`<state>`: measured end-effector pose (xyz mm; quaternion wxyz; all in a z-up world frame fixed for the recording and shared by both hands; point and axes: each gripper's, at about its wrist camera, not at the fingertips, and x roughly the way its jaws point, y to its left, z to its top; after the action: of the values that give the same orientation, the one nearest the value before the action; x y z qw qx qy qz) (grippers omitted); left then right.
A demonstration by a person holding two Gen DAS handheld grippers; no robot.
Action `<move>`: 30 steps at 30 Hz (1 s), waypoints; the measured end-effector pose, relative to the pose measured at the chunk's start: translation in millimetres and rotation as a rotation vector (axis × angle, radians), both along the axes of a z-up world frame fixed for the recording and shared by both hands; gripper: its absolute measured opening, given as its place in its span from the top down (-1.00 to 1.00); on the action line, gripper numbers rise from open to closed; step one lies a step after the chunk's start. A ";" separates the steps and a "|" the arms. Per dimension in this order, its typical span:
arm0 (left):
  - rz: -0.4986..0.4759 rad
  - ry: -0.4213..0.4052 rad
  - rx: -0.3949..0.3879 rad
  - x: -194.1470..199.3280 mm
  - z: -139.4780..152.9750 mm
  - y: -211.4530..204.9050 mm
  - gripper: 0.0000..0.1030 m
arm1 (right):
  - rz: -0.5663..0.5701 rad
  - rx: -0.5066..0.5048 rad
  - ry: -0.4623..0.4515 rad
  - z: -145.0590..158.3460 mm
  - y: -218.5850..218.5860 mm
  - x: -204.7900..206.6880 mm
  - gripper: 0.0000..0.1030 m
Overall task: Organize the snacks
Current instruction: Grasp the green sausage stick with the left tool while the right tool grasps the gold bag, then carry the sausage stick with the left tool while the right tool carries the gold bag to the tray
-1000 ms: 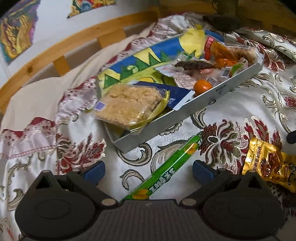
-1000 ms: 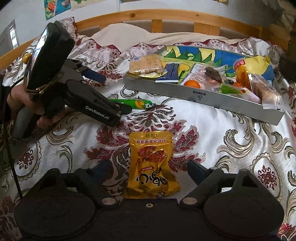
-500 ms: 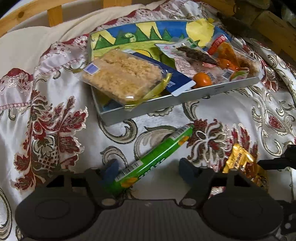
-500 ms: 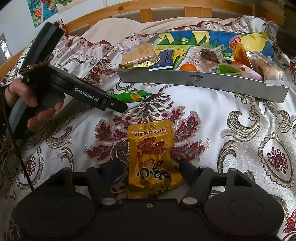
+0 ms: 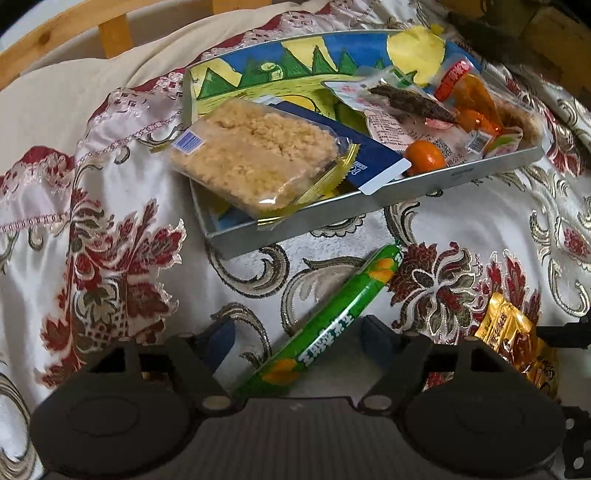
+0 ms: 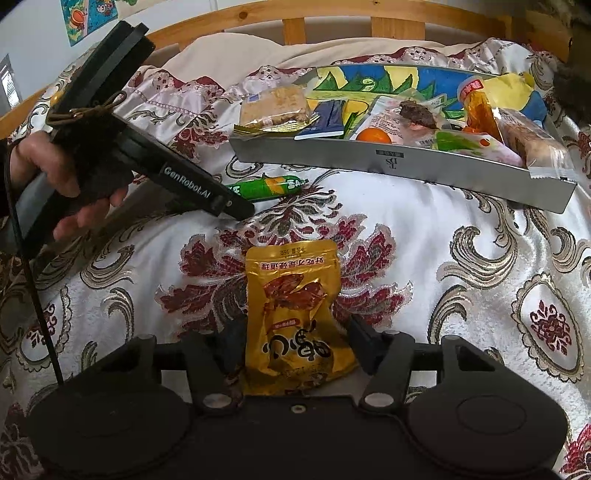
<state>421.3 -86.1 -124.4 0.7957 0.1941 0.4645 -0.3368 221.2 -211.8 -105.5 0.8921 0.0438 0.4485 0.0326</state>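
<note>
Straddling the green stick (image 5: pixel 332 314), my left gripper (image 5: pixel 295 334) is opening, untouched; right gripper (image 6: pixel 293 341) is closing around the gold pouch (image 6: pixel 293 314), not yet gripping.

Brocade bedspread (image 6: pixel 461 236), wooden bed rail (image 6: pixel 332 14), poster (image 6: pixel 85 18) on pale wall.

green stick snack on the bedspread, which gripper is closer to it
Left. The green stick snack lies between the left gripper fingers, whose jaws are opening. The right gripper sits off to its side, closing around the gold pouch.
</note>
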 end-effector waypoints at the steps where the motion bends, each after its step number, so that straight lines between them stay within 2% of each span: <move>1: 0.004 0.000 -0.006 -1.7 -0.1 1.2 -0.41 | 0.000 0.001 0.000 -0.1 -0.2 0.4 -0.19; 3: 0.008 0.021 -0.020 -5.2 2.7 2.2 -0.03 | 0.001 0.000 0.000 0.0 0.0 0.5 -0.17; 9: 0.029 0.034 0.050 -19.8 12.2 -11.8 0.38 | 0.002 0.014 -0.011 -0.3 -2.0 0.8 -0.12; 12: 0.054 0.078 0.056 -29.4 20.9 -13.4 0.47 | 0.006 0.021 -0.030 1.3 -3.5 0.2 -0.01; 16: 0.107 0.140 0.031 -36.2 27.9 -7.6 0.50 | 0.009 0.008 -0.043 2.2 -3.8 -0.1 0.03; 19: 0.125 0.122 0.024 -38.9 26.3 -6.4 0.46 | 0.007 0.015 -0.044 2.4 -5.2 0.0 0.02; 23: 0.135 0.090 0.018 -36.1 19.3 -9.8 0.38 | 0.005 0.027 -0.025 -1.3 -6.3 1.2 -0.09; 30: 0.224 0.098 0.005 -47.4 25.5 -7.3 0.60 | -0.002 0.065 -0.017 2.9 -10.0 2.2 0.05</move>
<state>373.9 -93.4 -98.9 0.8042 0.1262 0.5226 -0.2535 223.4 -221.8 -102.6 0.8941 0.0731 0.4393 0.0466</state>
